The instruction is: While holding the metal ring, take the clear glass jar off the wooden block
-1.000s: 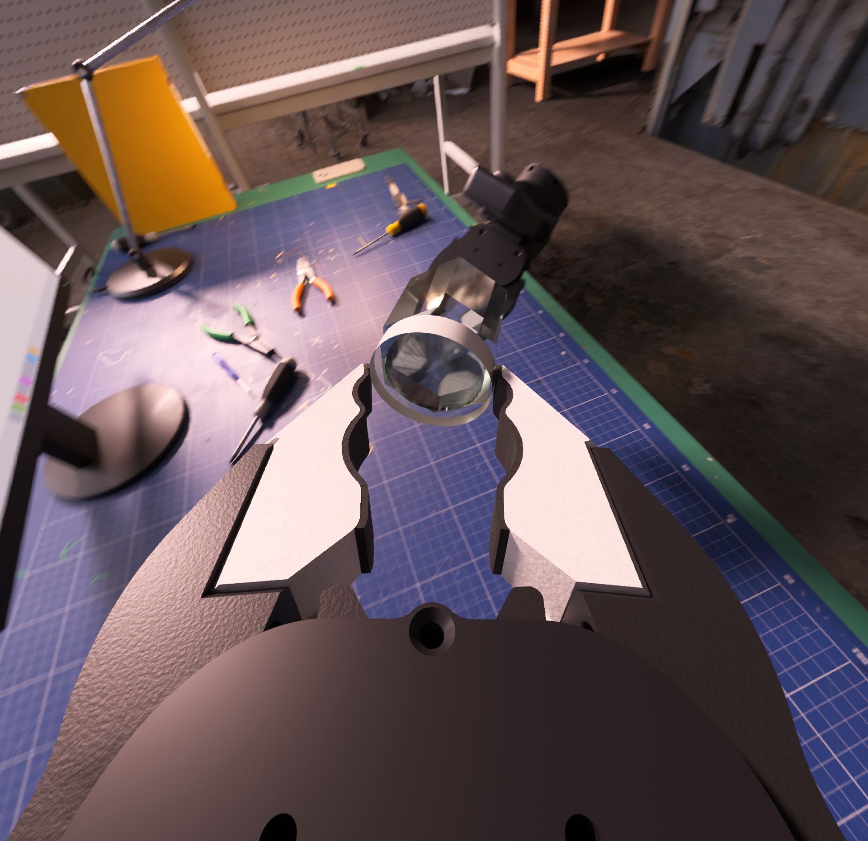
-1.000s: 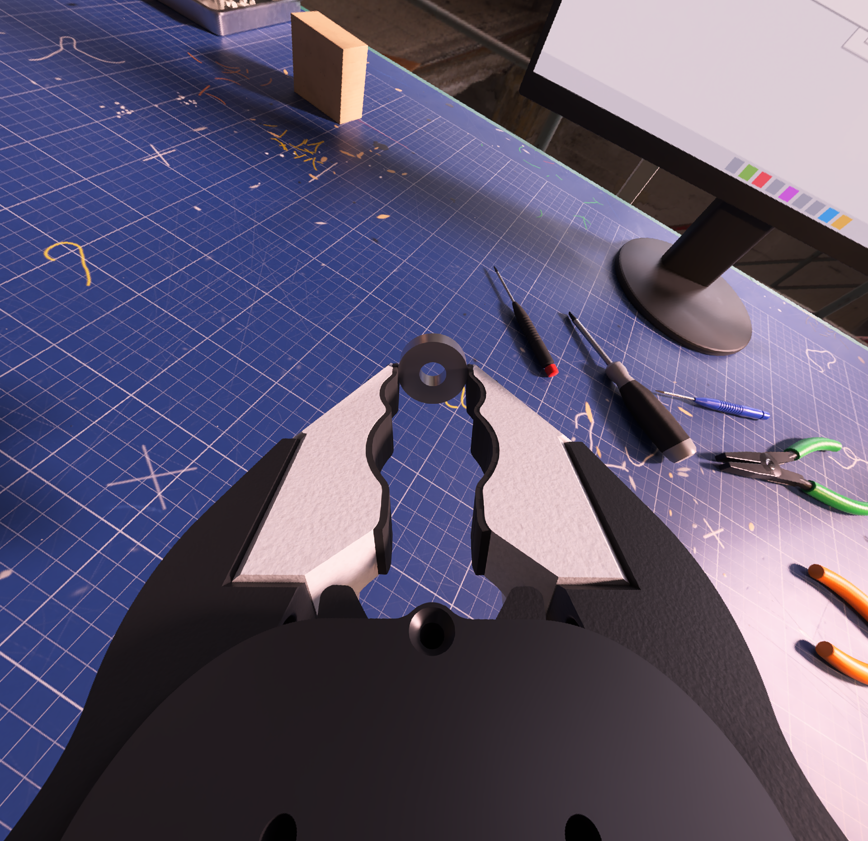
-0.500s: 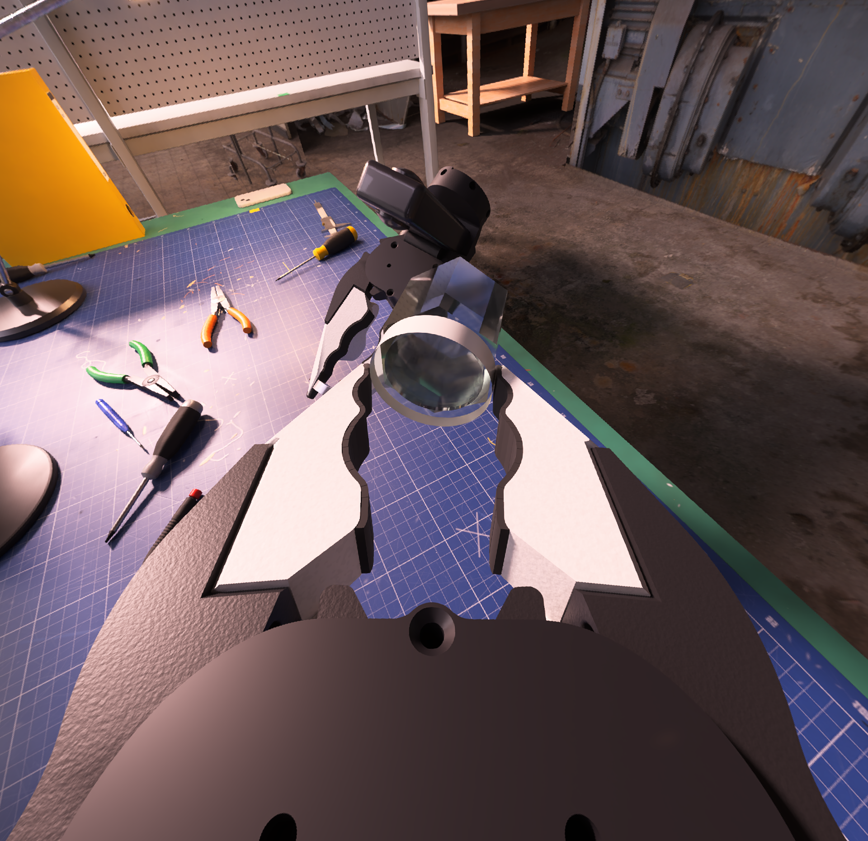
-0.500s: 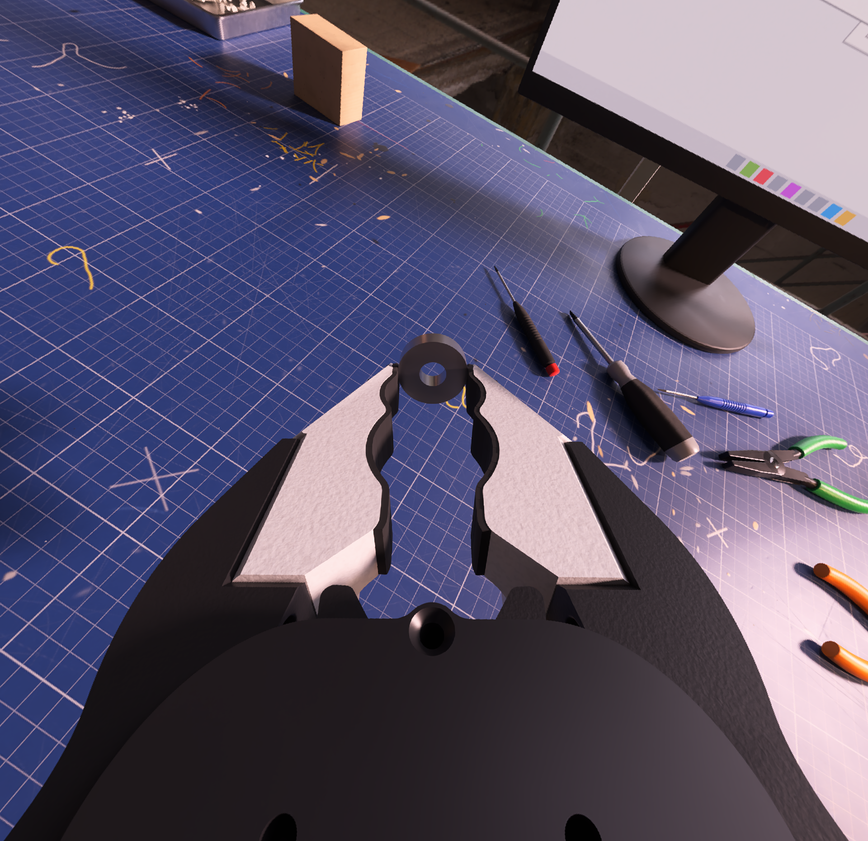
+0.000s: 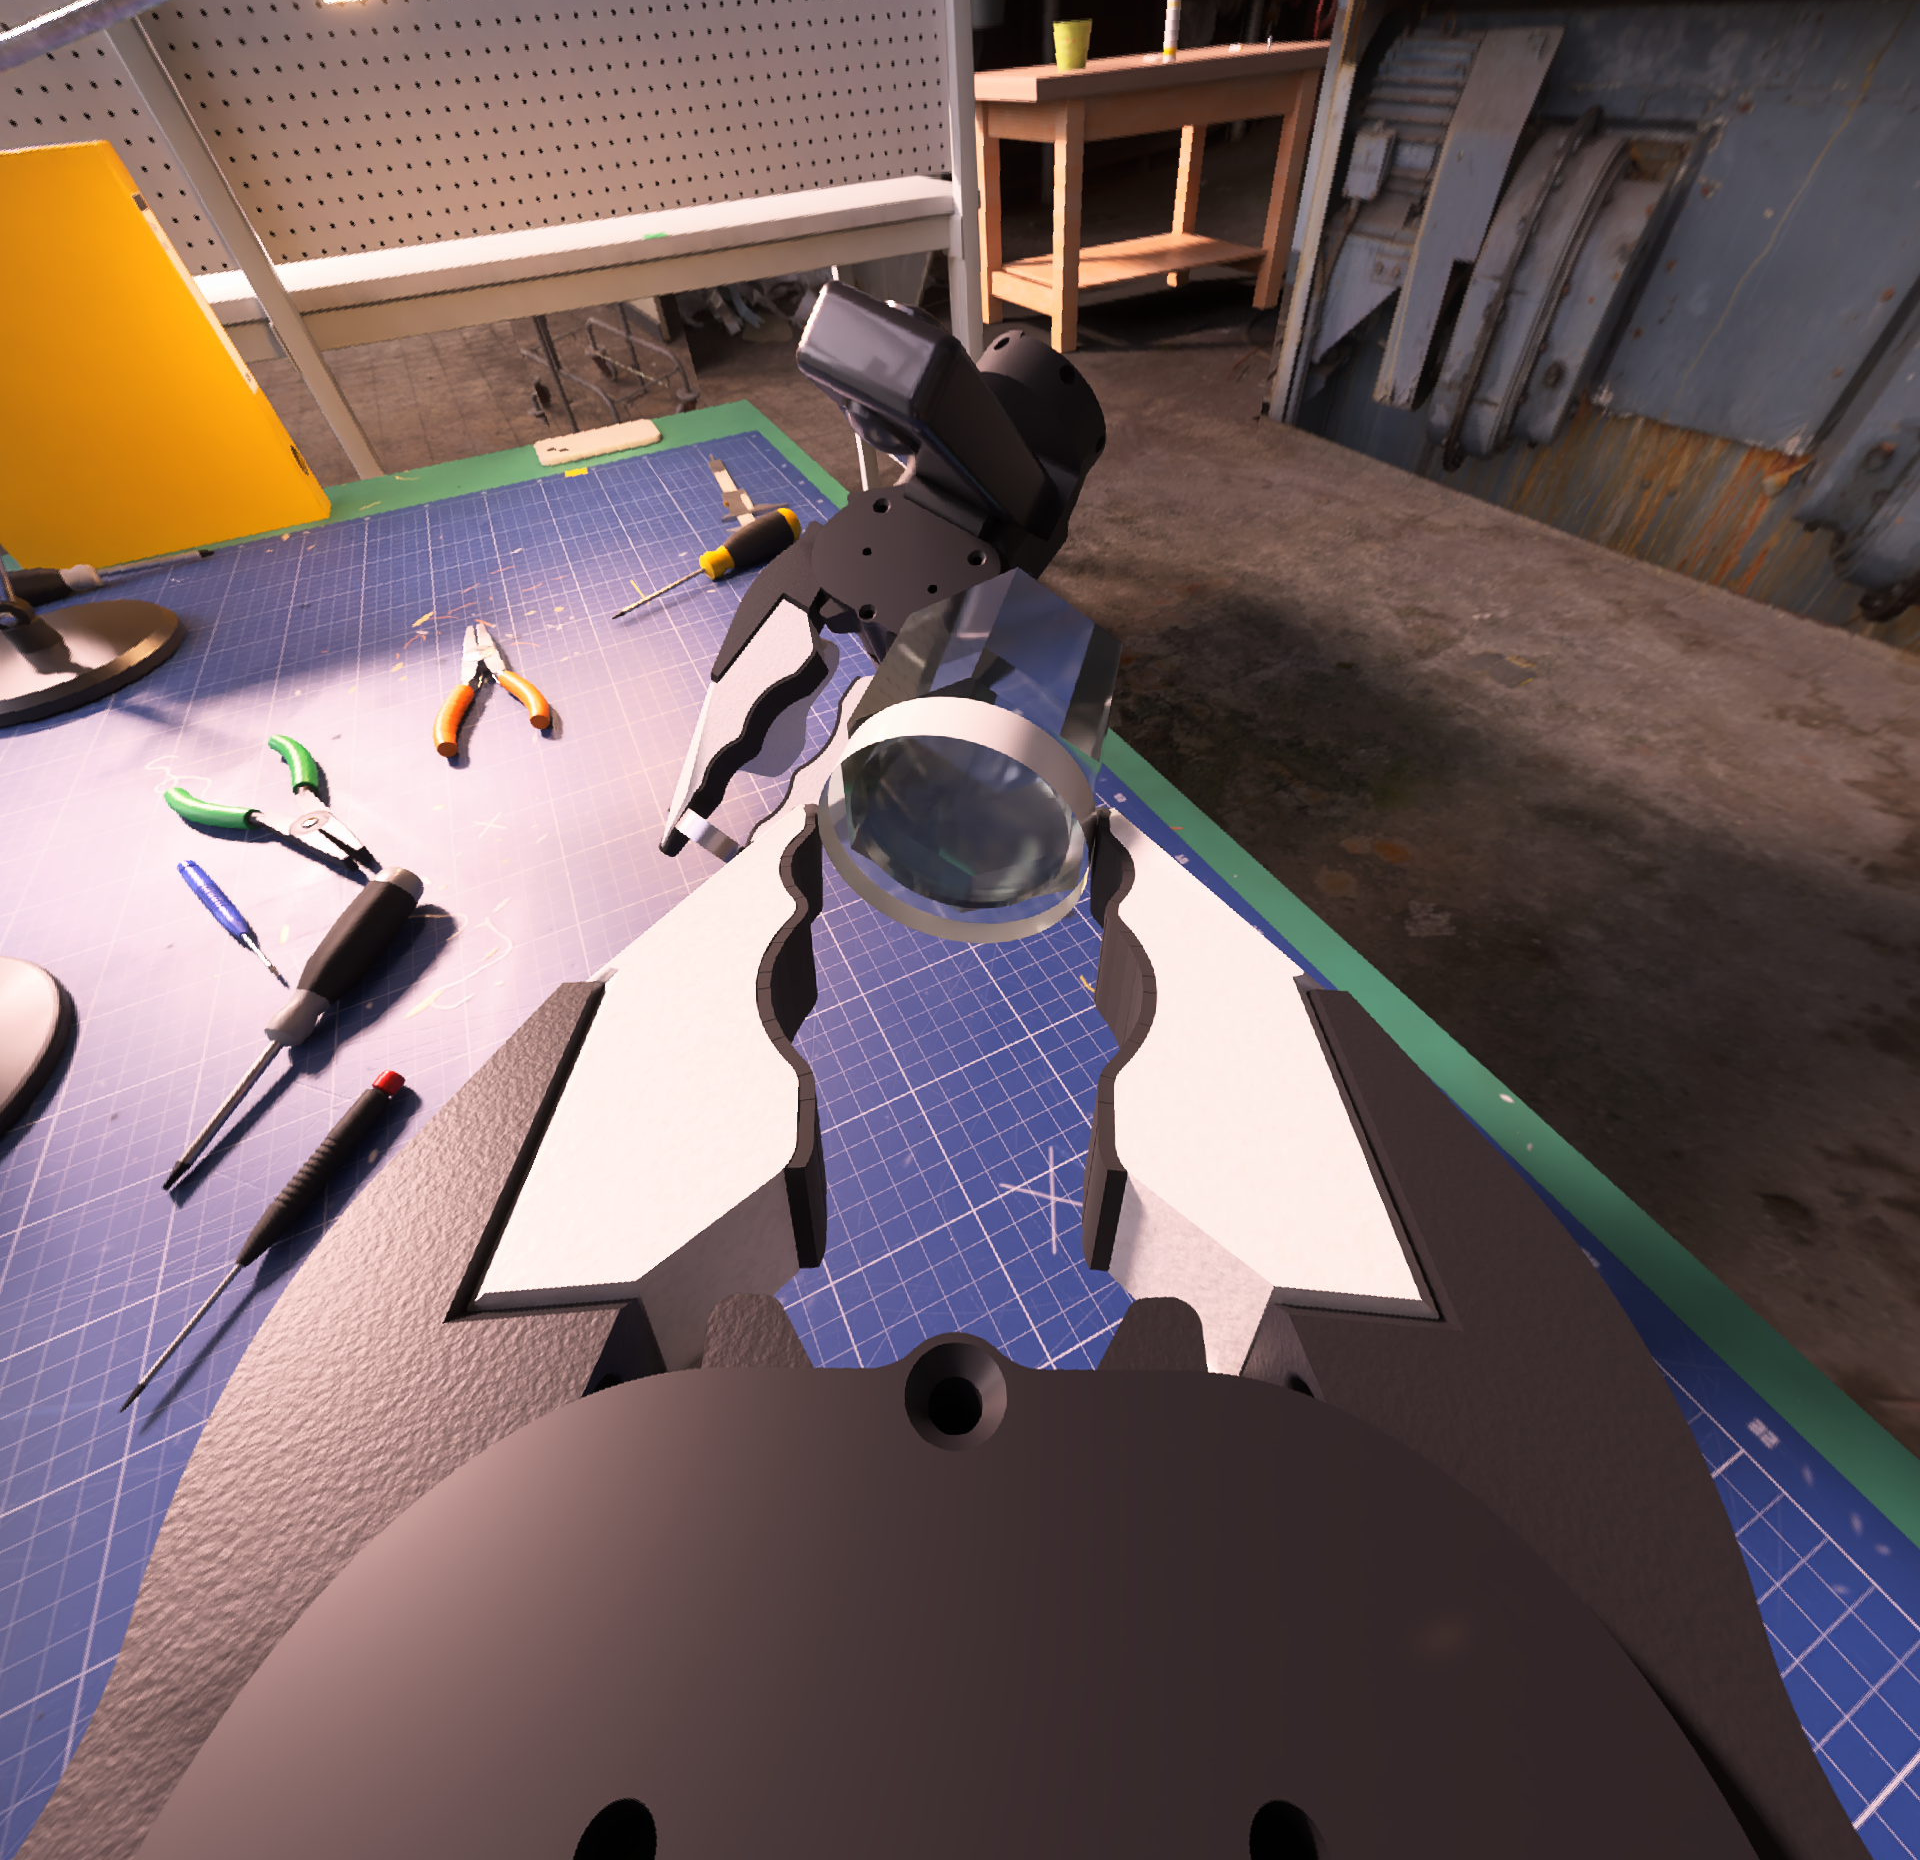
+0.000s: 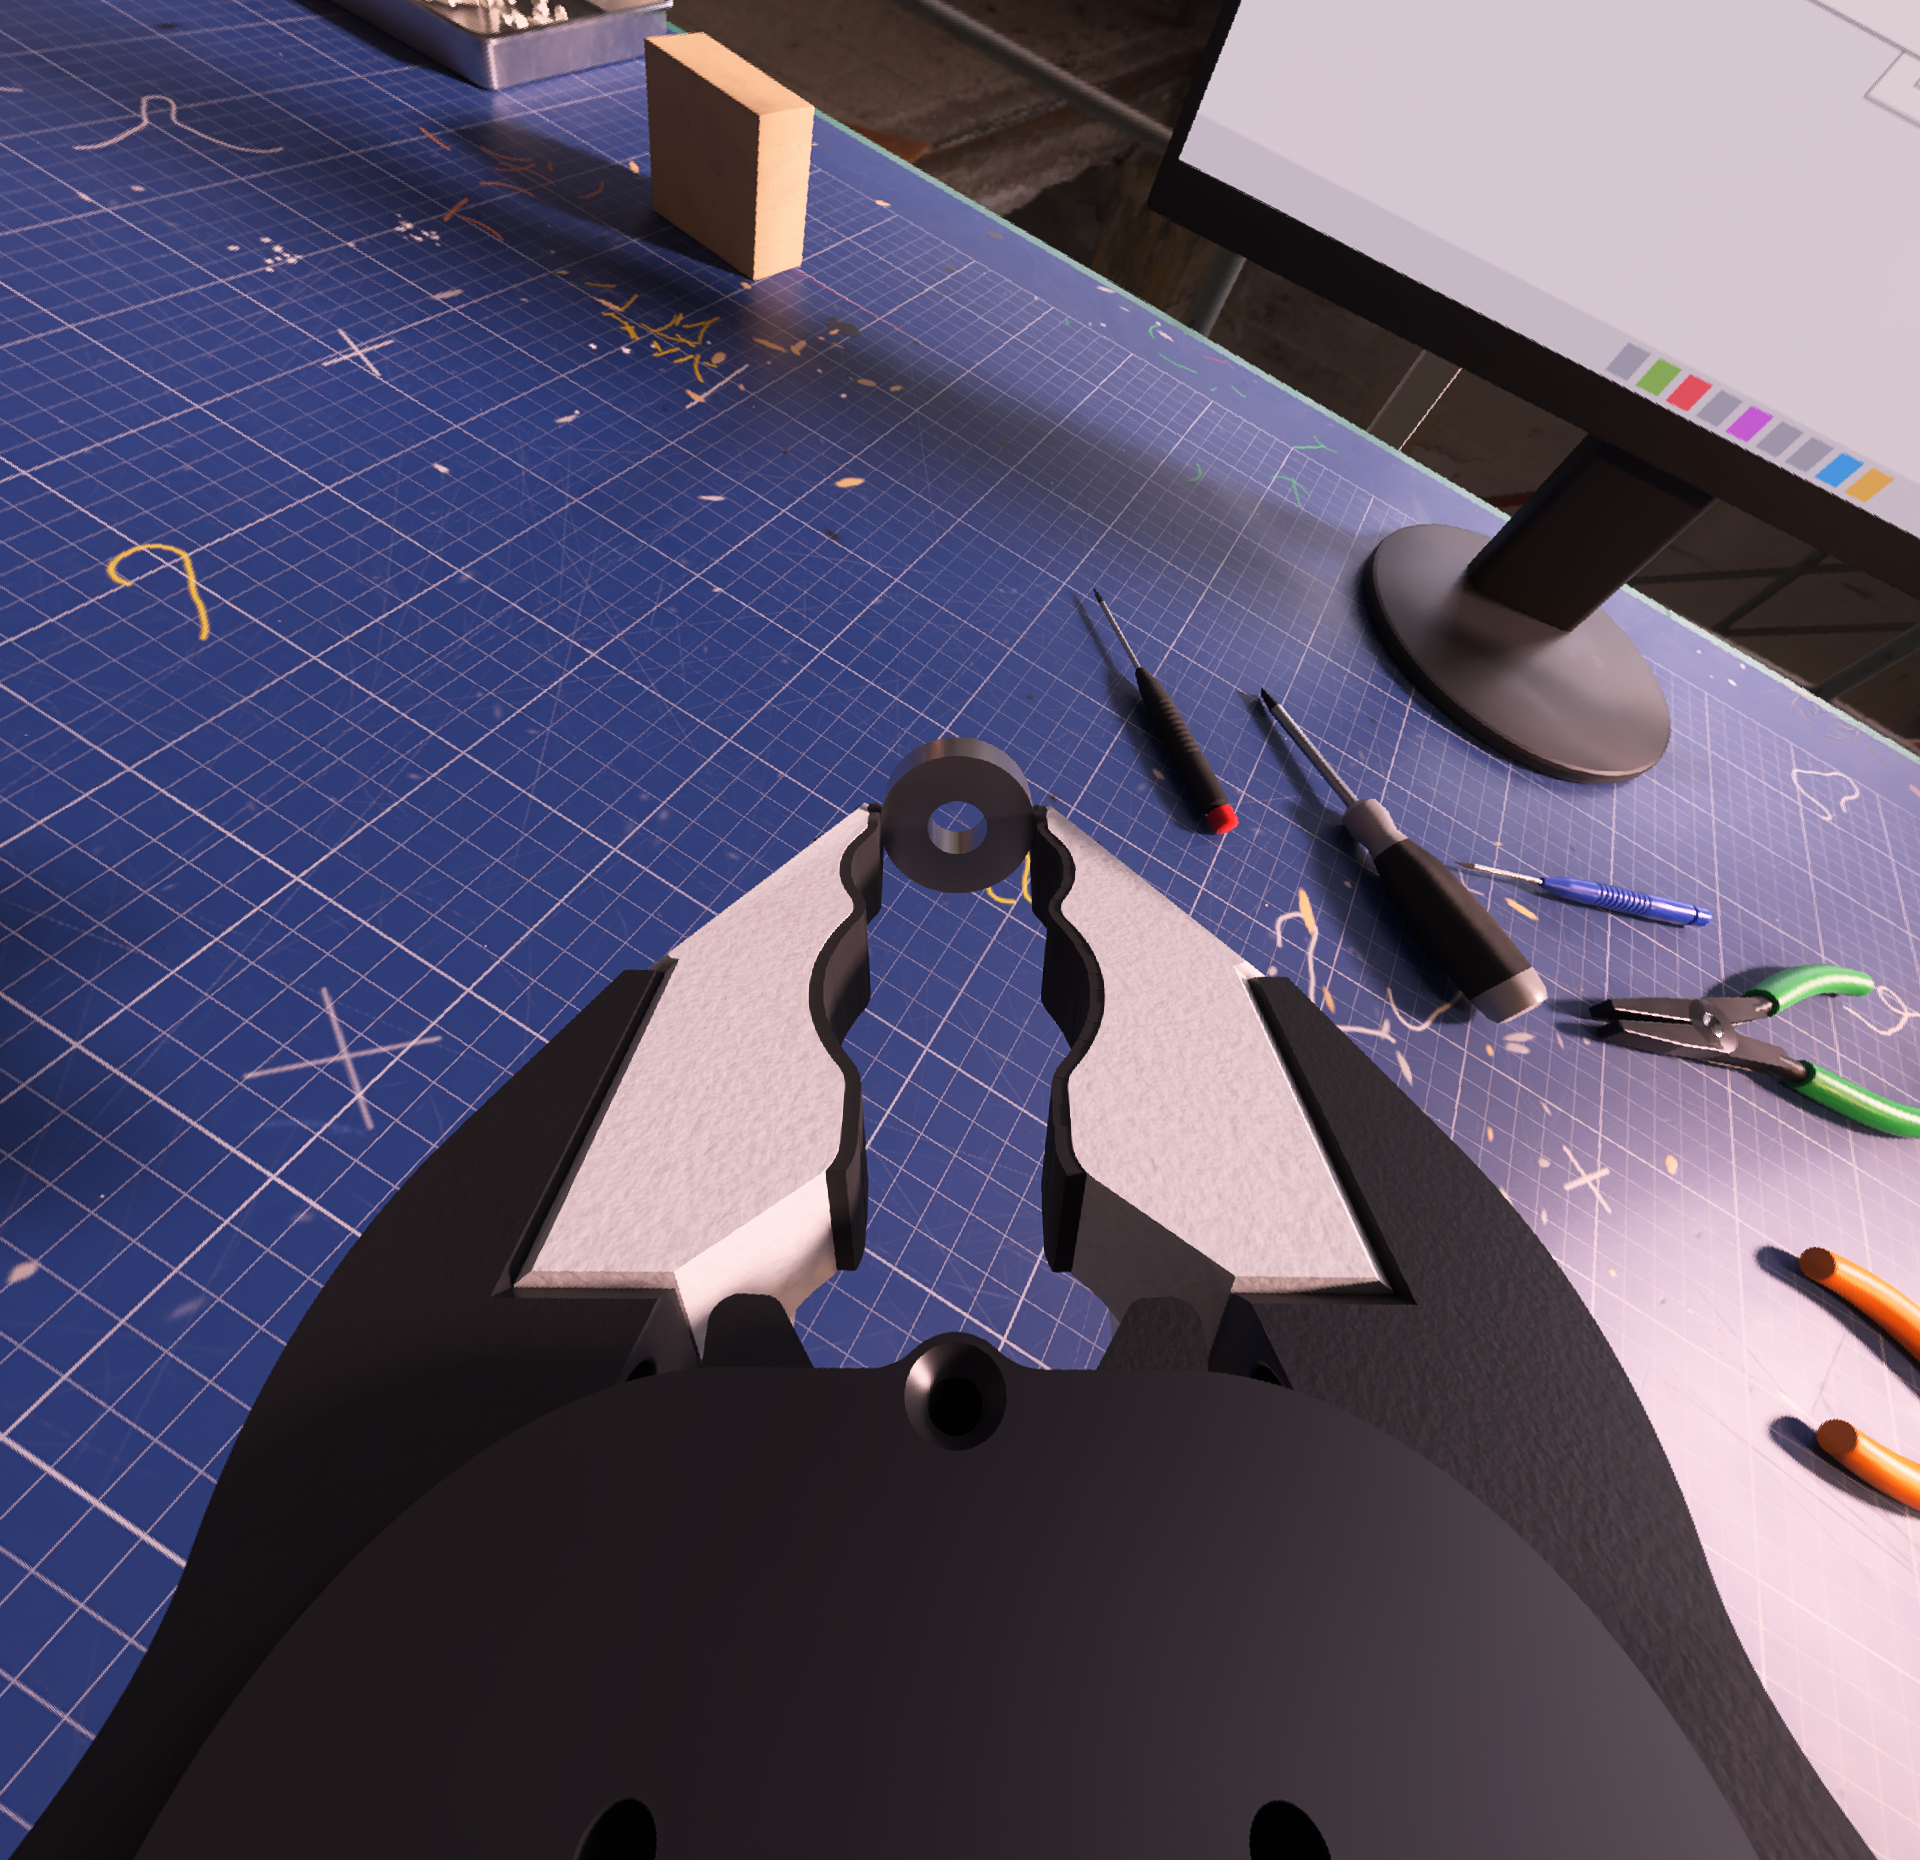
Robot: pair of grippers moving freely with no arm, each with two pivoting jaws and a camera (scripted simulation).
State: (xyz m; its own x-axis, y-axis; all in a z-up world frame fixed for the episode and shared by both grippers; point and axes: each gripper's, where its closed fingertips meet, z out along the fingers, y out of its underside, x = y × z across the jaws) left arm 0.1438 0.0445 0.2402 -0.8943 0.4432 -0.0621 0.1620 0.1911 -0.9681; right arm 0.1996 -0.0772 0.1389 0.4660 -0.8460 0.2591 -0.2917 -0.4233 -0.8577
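My left gripper (image 5: pixel 954 836) is shut on the clear glass jar (image 5: pixel 961 823) and holds it in the air above the blue cutting mat, its round end toward the camera. My right gripper (image 6: pixel 956 823) is shut on the grey metal ring (image 6: pixel 954 815) and holds it above the mat. The right gripper also shows in the left wrist view (image 5: pixel 748 771), just behind the jar. The wooden block (image 6: pixel 732 148) stands bare on the mat at the far edge in the right wrist view, well away from both grippers.
A monitor on a round stand (image 6: pixel 1517 657), screwdrivers (image 6: pixel 1403 865), green pliers (image 6: pixel 1766 1041) and orange-handled pliers (image 5: pixel 488 683) lie on the mat. A metal tray of small parts (image 6: pixel 499 34) sits beyond the block. The mat's green edge (image 5: pixel 1351 989) runs to the right, with floor beyond.
The left gripper has swung round and tilted up with the jar, so the view now takes in more of the pegboard and floor. The right gripper and ring have barely moved.
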